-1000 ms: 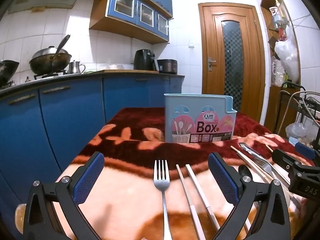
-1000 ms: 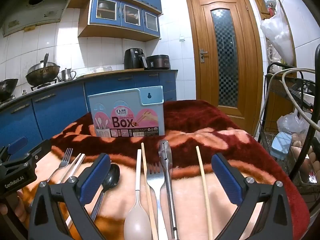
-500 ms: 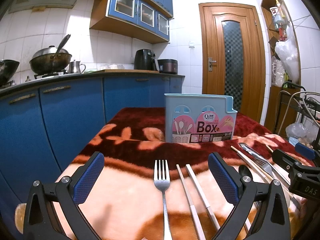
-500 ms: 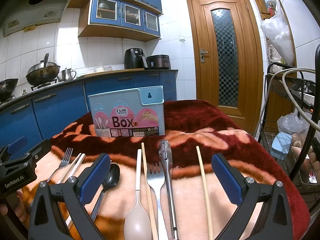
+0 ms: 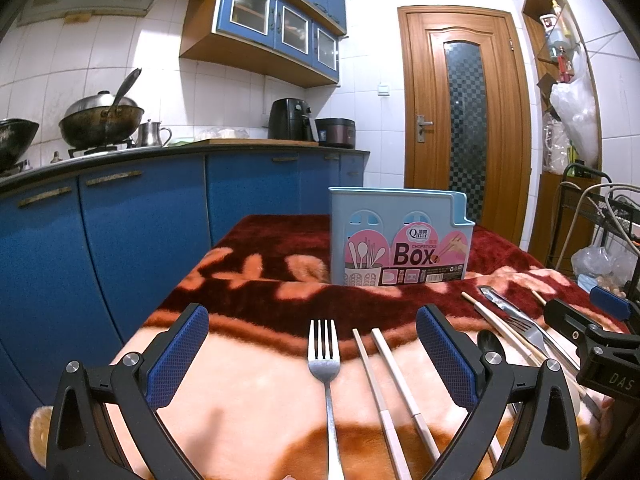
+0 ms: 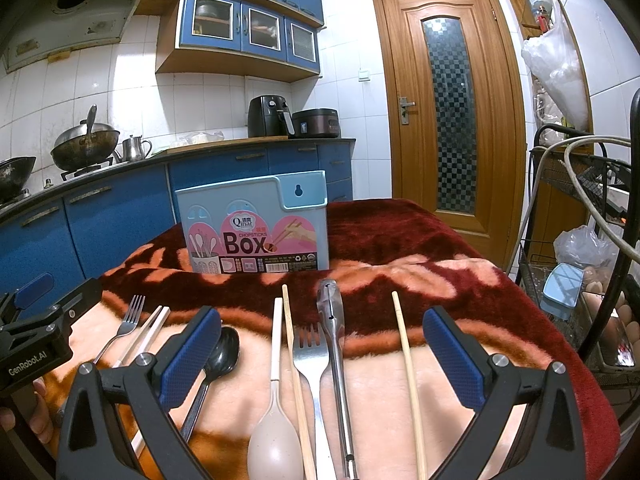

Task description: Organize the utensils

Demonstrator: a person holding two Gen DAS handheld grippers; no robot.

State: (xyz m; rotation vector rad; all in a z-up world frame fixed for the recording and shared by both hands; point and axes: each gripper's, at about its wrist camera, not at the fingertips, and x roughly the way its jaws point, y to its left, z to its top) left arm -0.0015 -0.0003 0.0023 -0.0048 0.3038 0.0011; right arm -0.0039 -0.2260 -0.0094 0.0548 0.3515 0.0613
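We note the blanket-covered worktop (image 5: 256, 392), the blue chopsticks box (image 5: 400, 236) upright at its far end. Left hand-held gripper (image 5: 312, 354) and right hand-held gripper (image 6: 322, 346) both spread, empty. Fork (image 5: 325, 364) lies between the left fingers: light, stiff, likely slippery; we'd pinch mid-handle.

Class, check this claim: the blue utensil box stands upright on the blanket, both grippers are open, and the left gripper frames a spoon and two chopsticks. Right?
One error: the left gripper frames a fork, not a spoon, beside the two chopsticks, as the left wrist view shows. The rest holds.
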